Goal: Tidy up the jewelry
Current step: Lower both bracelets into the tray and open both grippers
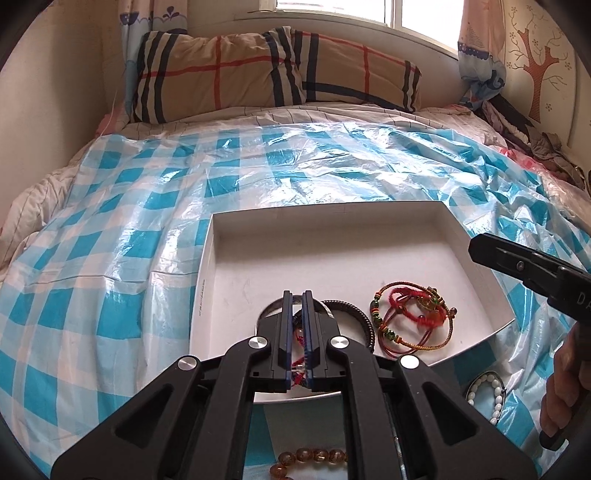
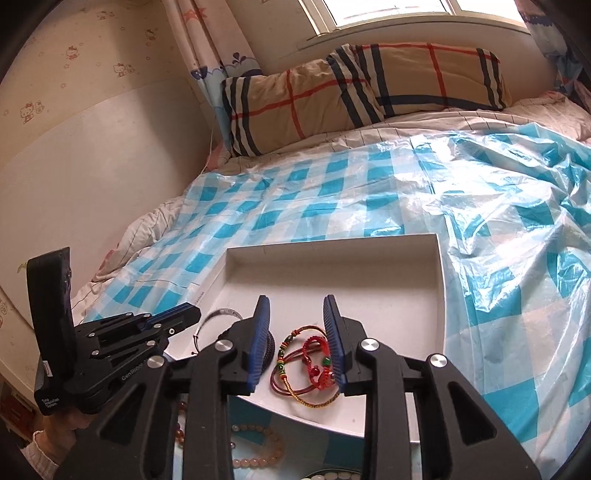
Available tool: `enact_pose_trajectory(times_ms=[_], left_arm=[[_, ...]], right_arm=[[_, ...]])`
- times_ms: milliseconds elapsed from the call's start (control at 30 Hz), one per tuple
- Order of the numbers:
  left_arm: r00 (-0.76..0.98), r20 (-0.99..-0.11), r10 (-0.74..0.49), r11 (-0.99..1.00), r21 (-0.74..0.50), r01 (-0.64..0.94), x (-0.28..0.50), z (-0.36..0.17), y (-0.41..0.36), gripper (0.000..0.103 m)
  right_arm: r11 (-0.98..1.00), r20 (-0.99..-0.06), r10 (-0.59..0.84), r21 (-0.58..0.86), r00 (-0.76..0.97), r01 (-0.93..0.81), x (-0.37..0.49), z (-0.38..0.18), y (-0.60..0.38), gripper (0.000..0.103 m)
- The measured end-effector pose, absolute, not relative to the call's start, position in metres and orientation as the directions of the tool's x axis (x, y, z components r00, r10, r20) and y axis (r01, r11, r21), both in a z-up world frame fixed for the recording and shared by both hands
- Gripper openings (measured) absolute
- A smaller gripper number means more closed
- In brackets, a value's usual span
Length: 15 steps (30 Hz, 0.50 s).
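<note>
Between the blue pads of our left gripper [image 1: 297, 295] hangs a red braided cord bracelet [image 1: 300, 354], the jaws drawn together and clamped on it above the near part of the white tray [image 1: 388, 225]. Part of the cord is hidden by the pads, so we cannot tell how much of it hangs free. On the tray floor just to the right lies a tangle of red and gold cord bracelets with green beads [image 1: 410, 317], close to the tray's near right rim. A black woven bangle [image 1: 364, 317] and a thin silver bangle [image 2: 218, 317] rest beside it, under and behind our left fingers.

Our right gripper [image 2: 297, 343] has its jaws well apart, holding nothing, poised over the cord tangle near the tray's front edge. The far half of the tray floor is bare, with low walls on all sides.

Outside the tray, on the near side, we see a white bead bracelet [image 1: 487, 398], an amber bead bracelet [image 1: 310, 458] and a pale pink bead bracelet [image 2: 255, 446].

Everything sits on a blue-and-white checked plastic sheet [image 1: 110, 266], wrinkled most at the right, spread across a bed. A plaid pillow [image 1: 273, 74] lies along the far edge under the window [image 1: 332, 11].
</note>
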<state>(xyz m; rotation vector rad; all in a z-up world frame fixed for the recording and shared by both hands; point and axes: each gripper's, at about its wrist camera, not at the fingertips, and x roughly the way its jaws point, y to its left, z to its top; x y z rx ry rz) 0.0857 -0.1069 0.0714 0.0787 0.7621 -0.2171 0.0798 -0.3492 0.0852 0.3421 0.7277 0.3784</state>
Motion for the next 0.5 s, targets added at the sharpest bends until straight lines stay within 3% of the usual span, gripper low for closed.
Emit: enact_pose_trajectory(times_ms=[500], left_arm=[[0.671,-0.727,-0.145,0.982,-0.021,0.189,0.041,0.068,-0.079,0.010]], right_arm=[[0.884,-0.598,0.412,0.444,0.687,-0.144,0.020,0.093,-0.384,0.033]])
